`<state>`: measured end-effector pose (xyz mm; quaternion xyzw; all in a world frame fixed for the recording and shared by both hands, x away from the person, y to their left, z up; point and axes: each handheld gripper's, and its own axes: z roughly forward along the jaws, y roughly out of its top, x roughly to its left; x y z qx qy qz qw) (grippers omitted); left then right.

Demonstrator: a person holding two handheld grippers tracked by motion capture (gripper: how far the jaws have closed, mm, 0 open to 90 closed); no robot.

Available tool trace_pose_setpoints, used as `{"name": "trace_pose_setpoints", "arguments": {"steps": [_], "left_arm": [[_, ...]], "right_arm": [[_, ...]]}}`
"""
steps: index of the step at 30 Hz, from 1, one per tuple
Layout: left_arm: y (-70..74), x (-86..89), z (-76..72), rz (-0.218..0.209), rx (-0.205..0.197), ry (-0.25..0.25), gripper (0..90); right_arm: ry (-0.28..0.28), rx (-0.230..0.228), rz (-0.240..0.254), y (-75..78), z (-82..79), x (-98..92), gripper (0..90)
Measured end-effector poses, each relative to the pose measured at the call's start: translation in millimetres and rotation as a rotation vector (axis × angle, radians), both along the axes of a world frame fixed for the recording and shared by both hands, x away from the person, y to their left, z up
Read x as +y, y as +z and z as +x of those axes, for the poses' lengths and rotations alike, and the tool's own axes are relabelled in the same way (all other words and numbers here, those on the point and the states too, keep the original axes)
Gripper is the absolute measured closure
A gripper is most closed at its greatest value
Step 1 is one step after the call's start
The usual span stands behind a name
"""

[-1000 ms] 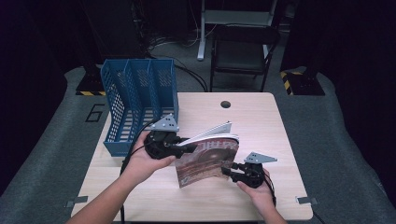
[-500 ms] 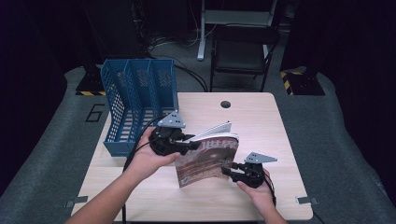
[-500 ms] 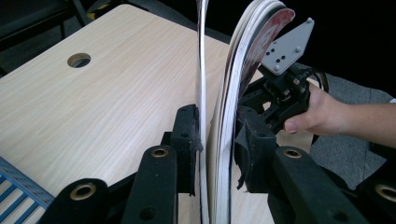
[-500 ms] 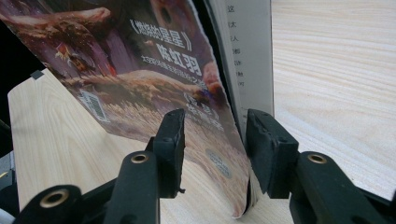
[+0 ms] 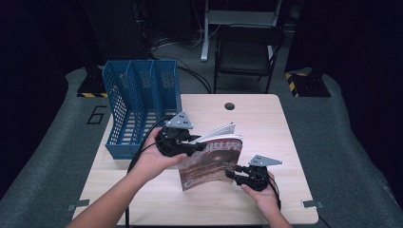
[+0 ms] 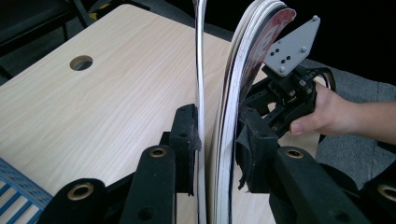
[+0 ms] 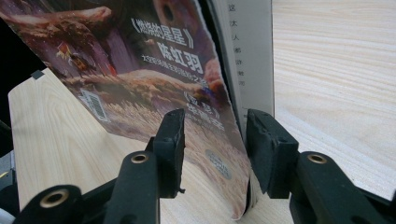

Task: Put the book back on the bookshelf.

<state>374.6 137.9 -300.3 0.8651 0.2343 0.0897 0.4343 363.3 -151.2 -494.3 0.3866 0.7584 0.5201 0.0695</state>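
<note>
My left hand-held gripper has edged up, clamped on the magazine beside the blue rack. My right hand-held gripper straddles its lower corner, jaws apart, so it's ready for filing

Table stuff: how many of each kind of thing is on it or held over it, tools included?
Magazine: 1
Blue file rack: 1
Grippers, left and right: 2
Total: 4

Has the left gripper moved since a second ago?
Yes. The left gripper has shifted slightly up and away from the person, toward the blue file rack, staying at the magazine.
</note>
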Motion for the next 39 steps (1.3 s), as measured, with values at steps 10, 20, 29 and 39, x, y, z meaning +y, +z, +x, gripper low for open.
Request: {"name": "trace_pose_setpoints", "arguments": {"steps": [10, 20, 29, 39], "left_arm": [[1.7, -4.2, 2.4, 0.017, 0.028, -0.006, 70.9], [9.8, -12.9, 3.3, 0.055, 0.032, -0.034, 75.9], [8.1, -17.9, 6.6, 0.055, 0.044, -0.024, 77.1], [9.9, -23.5, 12.1, 0.081, 0.055, -0.028, 77.6]], "right_arm": [[0.003, -0.004, -0.001, -0.4, 0.6, -0.1, 57.6], [-0.003, -0.005, 0.006, 0.1, 1.5, -0.5, 57.9], [-0.007, -0.012, 0.013, 0.2, 2.1, -2.4, 58.5], [-0.014, 0.002, 0.012, -0.1, 2.0, -2.1, 58.5]]}}
